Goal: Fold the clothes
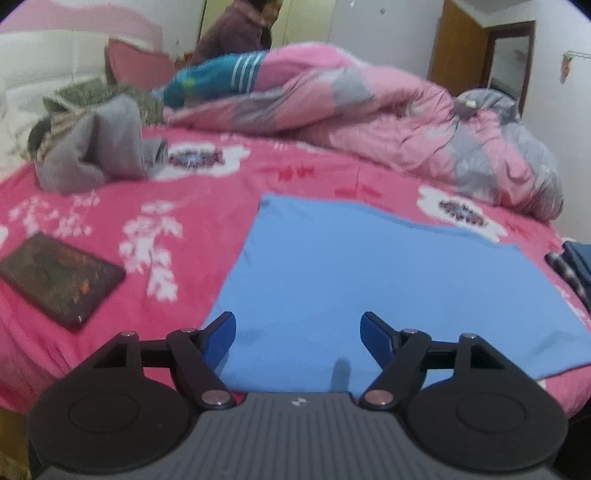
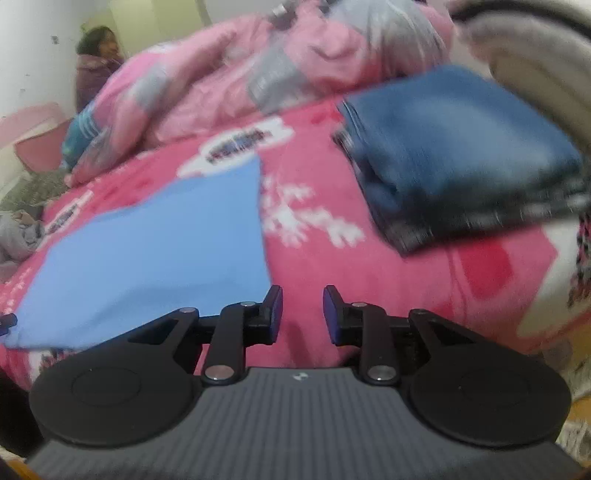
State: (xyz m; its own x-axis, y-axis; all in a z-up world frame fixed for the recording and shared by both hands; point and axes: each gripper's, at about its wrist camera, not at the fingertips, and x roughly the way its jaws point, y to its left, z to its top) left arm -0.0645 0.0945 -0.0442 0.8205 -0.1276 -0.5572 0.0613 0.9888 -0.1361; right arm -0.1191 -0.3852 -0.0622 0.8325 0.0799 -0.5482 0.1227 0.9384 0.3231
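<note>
left wrist view: the left gripper hangs low over the near edge of a light blue cloth that lies flat and smooth on the pink bedspread. its fingers are spread wide and hold nothing. a grey garment sits crumpled far off to the left, a dark tablet lies on the bed to the left, and a pink quilt is heaped at the back. a person stands beyond the bed.

right wrist view: the right gripper sits just off the blue cloth's near right corner, over bare bedspread. its fingers stand a little apart, with nothing between them. a folded dark blue stack rests well to the right. the picture is blurred, so cloth edges are soft.

the blue piece already lies as a neat rectangle; that would fit a garment laid out between folds as well as 1 just finished and let go, and these views do not settle which. if another fold is due, it would go best with both grippers pinching the 2 near corners at once, taking only the cloth's own layers and not the bedspread, lifting evenly, and laying edge onto edge so no crease is trapped. the grey garment looks the likeliest piece left unfolded.
</note>
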